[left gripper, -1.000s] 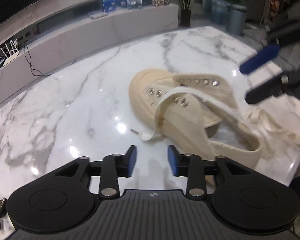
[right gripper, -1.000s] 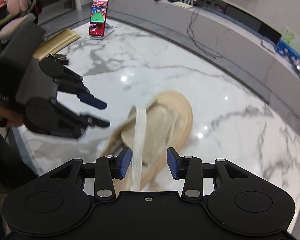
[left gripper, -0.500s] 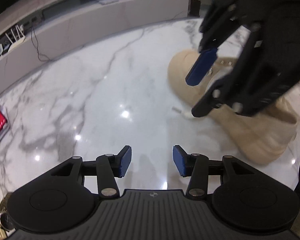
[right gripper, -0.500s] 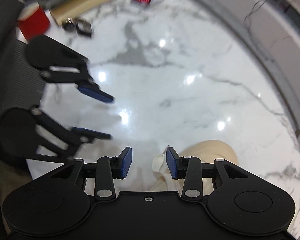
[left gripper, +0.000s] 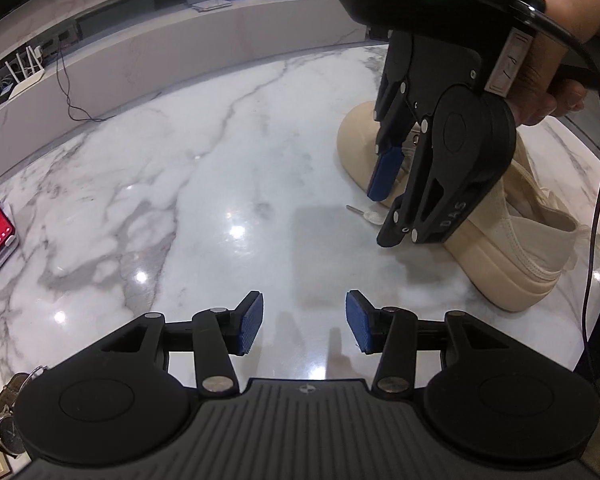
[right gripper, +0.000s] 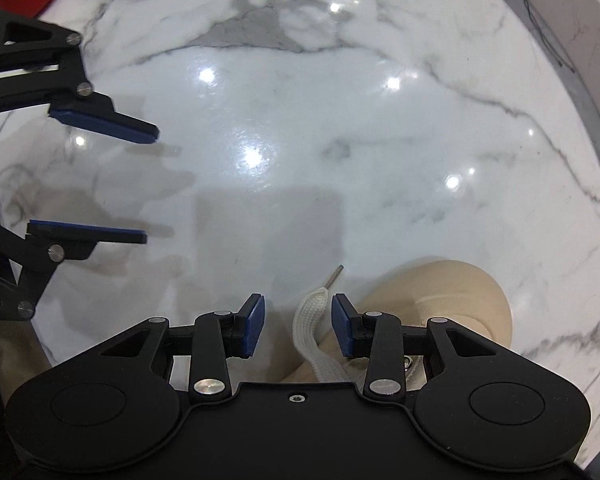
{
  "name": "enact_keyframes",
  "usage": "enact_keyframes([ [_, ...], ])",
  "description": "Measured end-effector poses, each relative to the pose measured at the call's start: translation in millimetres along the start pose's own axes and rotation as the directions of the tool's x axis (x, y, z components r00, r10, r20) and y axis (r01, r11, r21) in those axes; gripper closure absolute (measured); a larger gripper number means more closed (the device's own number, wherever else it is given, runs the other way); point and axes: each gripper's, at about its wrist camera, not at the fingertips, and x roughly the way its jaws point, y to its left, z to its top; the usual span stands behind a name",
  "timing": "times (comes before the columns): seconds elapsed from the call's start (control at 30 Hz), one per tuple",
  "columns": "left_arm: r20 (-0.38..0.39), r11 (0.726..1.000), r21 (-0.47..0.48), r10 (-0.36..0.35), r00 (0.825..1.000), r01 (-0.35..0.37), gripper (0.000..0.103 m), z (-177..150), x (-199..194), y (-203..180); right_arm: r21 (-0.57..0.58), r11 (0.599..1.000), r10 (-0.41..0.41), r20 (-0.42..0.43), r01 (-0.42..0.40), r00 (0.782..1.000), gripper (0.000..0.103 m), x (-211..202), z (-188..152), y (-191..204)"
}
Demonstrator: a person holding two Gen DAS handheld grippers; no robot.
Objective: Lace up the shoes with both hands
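While your right tool (right gripper: pixel 297 330) hangs nose-down over the toe of the cream shoe (left gripper: pixel 512 248), the step in hand reads as picking up the loose lace end (right gripper: pixel 314 320); the flat white lace lies between its blue pads (right gripper: pixel 342 330), nearer the right-hand pad, with a gap showing at the other pad; jaws part open, not gripping yet as far as I can tell; contact at the near pad unclear; metal aglet (right gripper: pixel 335 276) pokes out just past the tips onto the desk (right gripper: pixel 340 120); left tool (left gripper: pixel 304 322) about half open, holding nothing, hovering over bare marble near the shoe but apart from it; shoe sits on the desk at the right of the left wrist view, toe pointing away, eyelets mostly hidden behind the right tool; lacing looks barely begun; next, judged: close the right tool on the lace close behind the aglet so the tip stays stiff and steerable; then bring your left tool in to steady the eyelet flap; risk is the flat lace sliding sideways out of the pads if you close off-centre.
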Motion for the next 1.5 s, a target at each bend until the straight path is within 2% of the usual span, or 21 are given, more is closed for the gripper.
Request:
enact_keyframes([
  [0.1,-0.006,1.0,0.001,0.015,1.0,-0.015,0.059,1,1,1,0.005,1.0,-0.001,-0.009,0.002,1.0,0.074,3,1,-3],
  [0.23,-0.016,0.993,0.054,0.104,0.995,-0.103,0.059,1,3,-3,0.005,1.0,-0.004,-0.014,0.004,1.0,0.074,7,0,-4],
  [0.33,-0.029,0.988,0.08,0.134,0.99,-0.132,0.059,2,6,-5,-0.001,1.0,-0.01,-0.013,0.01,1.0,0.075,7,-2,-4],
  [0.63,-0.032,0.987,0.096,0.132,0.991,-0.128,0.059,3,6,-7,-0.009,1.0,-0.011,-0.018,0.011,1.0,0.091,14,0,-4],
  [0.73,-0.035,0.987,0.099,0.132,0.991,-0.128,0.059,3,7,-7,-0.014,1.0,-0.02,-0.014,0.02,1.0,0.101,16,0,-5],
  [0.8,-0.039,0.986,0.103,0.134,0.99,-0.13,0.059,3,7,-7,-0.018,1.0,-0.024,-0.005,0.024,1.0,0.102,18,1,-4],
  [1.0,-0.047,0.983,0.111,0.153,0.987,-0.147,0.059,7,11,-9,0.0,1.0,0.007,0.102,-0.007,0.995,0.102,-6,-15,8],
  [1.1,-0.037,0.982,0.118,0.151,0.988,-0.146,0.059,12,10,-14,0.035,0.999,0.015,0.192,-0.022,0.981,0.102,-38,-42,12],
  [1.27,-0.011,0.984,0.126,0.132,0.991,-0.13,0.059,24,6,-27,0.098,0.995,0.0,0.282,-0.028,0.959,0.102,-73,-86,9],
  [1.4,0.029,0.993,0.096,0.062,0.998,-0.064,0.059,38,1,-39,0.119,0.993,-0.018,0.319,-0.022,0.948,0.102,-85,-106,-2],
  [1.5,0.055,0.997,0.083,0.008,0.998,-0.012,0.059,48,-1,-48,0.152,0.988,-0.057,0.361,0.002,0.931,0.102,-100,-120,-11],
])
